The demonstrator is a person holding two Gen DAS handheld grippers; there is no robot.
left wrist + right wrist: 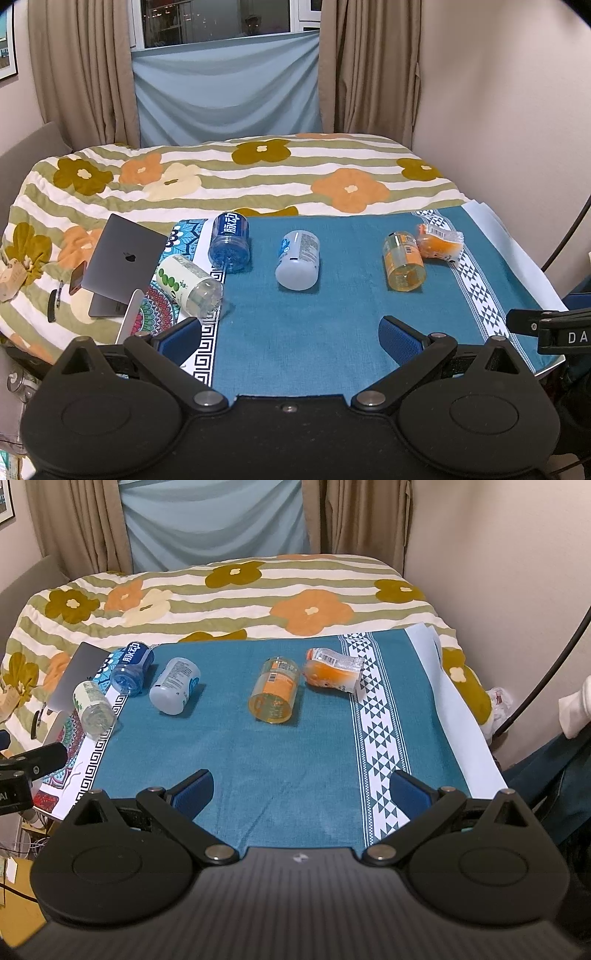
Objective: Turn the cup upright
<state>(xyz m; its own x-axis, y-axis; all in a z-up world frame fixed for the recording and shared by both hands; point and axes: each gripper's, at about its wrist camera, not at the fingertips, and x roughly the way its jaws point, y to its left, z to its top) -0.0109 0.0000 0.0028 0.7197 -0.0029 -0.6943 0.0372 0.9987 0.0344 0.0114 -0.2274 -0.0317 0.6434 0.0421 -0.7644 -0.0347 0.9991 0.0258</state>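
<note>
Several cut-bottle cups lie on their sides on a teal cloth (295, 332) (229, 760): a blue one (229, 242) (131, 668), a clear green-labelled one (188, 284) (92, 707), a white one (298, 260) (174, 690), a yellow-orange one (403, 260) (275, 690) and a crumpled orange one (437, 242) (332, 670). My left gripper (290, 338) is open and empty, hovering over the cloth's near edge, well short of the cups. My right gripper (301, 792) is open and empty too, also near the front edge.
A grey laptop (123, 254) (75, 672) lies at the left, half on the patterned mat (159, 310). A flowered bedspread (258, 177) (258, 590) lies behind the cloth. Curtains and a wall stand at the back and right. A black cable (546, 679) hangs at the right.
</note>
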